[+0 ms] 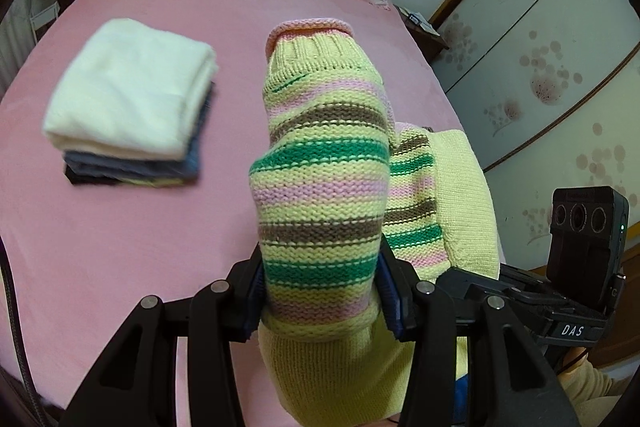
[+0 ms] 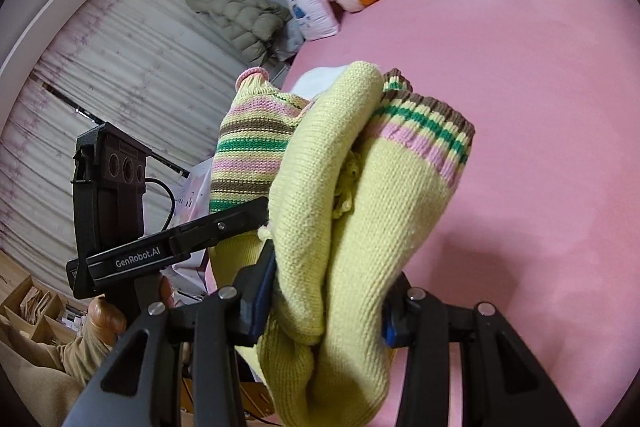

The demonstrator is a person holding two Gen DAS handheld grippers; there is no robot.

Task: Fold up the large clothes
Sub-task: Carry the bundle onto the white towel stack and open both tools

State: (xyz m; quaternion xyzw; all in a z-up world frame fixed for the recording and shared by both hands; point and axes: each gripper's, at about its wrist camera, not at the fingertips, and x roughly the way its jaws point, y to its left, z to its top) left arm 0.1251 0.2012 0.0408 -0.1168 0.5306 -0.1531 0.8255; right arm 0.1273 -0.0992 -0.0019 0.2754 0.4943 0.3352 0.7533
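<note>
You've got both grippers, left (image 1: 320,291) & right (image 2: 326,301), pinching the striped sweater (image 1: 324,163), bundled lengthwise away from jaws, above pink bed (image 1: 120,247).

The left claw (image 1: 320,291) pinches a striped sweater (image 1: 324,163) that sticks up over the pink bed (image 1: 140,247). Folded clothes (image 1: 128,107) sit far left.

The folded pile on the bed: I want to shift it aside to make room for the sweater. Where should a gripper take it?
Grip the folded pile at its near edge, where the layers show stacked, coming in low along the bed. One finger goes under the dark bottom layer, one over the white top, so all lifts together.
</note>
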